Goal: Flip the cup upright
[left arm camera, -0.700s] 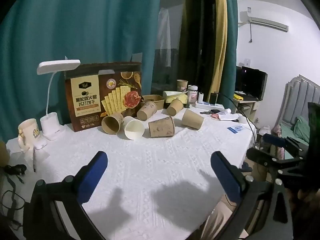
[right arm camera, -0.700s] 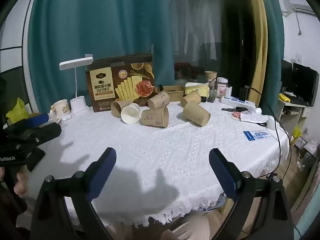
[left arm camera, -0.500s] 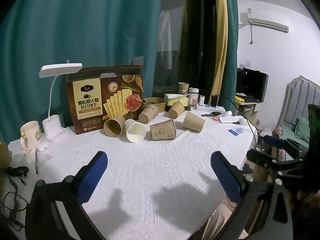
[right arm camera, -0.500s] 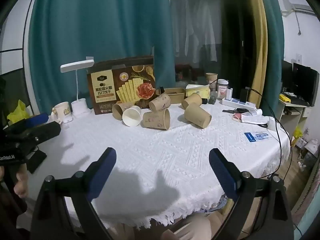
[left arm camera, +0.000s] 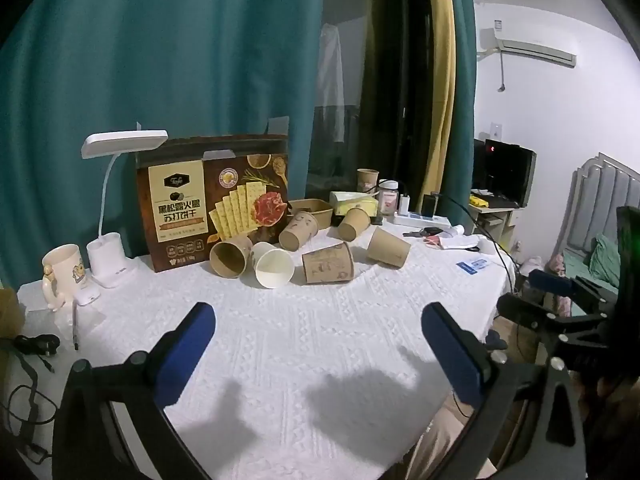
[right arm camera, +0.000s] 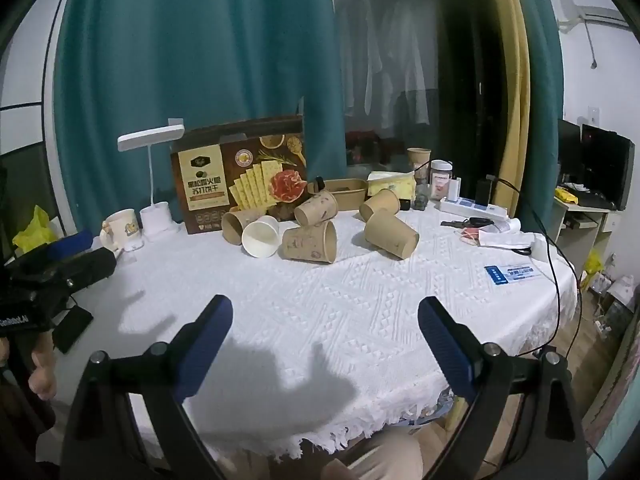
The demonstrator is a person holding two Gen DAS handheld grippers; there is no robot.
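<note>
Left gripper (left arm camera: 318, 354): fingers spread wide, nothing between them; hung over bare cloth near the table's front edge.
Right gripper (right arm camera: 324, 346): fingers also spread wide and empty; hung above the front fringe of the cloth, well apart from the cups.
Tablecloth (right arm camera: 360, 300): white, embossed; gripper shadows fell on it just ahead of both sets of fingers.
Cups: six paper cups lay on their sides in a loose cluster toward the back of the table, none upright.
Printed cup (right arm camera: 310, 243): nearest the grippers, on its side, mouth toward the right of the view.
White cup (right arm camera: 261, 236): just left of it, mouth facing the camera.
Plain cup (right arm camera: 391, 234): set apart to the right, tilted with its base to the left.
Behind cluster: cracker box (right arm camera: 240, 176), lamp (left arm camera: 120, 184), mug (left arm camera: 64, 274).
Step (judged): approach, no cup chosen or touched.
Risk 1: cups lay close together; a wide finger could knock a neighbour rolling.
Risk 2: thin paper wall; a hard squeeze would likely crush it.
Risk 3: a cup gripped near its rim could pivot and slip during the flip.
</note>
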